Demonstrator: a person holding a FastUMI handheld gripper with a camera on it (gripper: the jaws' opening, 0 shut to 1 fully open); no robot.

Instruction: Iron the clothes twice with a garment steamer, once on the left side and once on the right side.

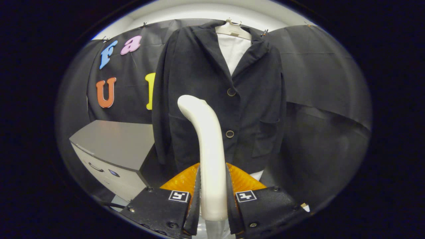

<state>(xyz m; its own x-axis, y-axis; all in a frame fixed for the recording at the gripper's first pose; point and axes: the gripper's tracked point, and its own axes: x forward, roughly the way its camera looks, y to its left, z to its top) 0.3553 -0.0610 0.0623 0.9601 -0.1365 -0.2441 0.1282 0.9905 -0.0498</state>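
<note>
The garment steamer [209, 156] is plain creamy white all over, smooth and a bit shiny. It sits between the two fingers of the claw [212, 196], which press on it from both sides. Each finger has a small white square with a black shape on it. The jacket [199, 109] is very dark, almost black, with no pattern, and its two round buttons [231, 92] are dark with pale rims. The shirt [234, 49] inside it is white. The hanger [232, 30] is cream. The box [113, 146] has a grey top and a white front. The wall cloth [318, 83] is black.
</note>
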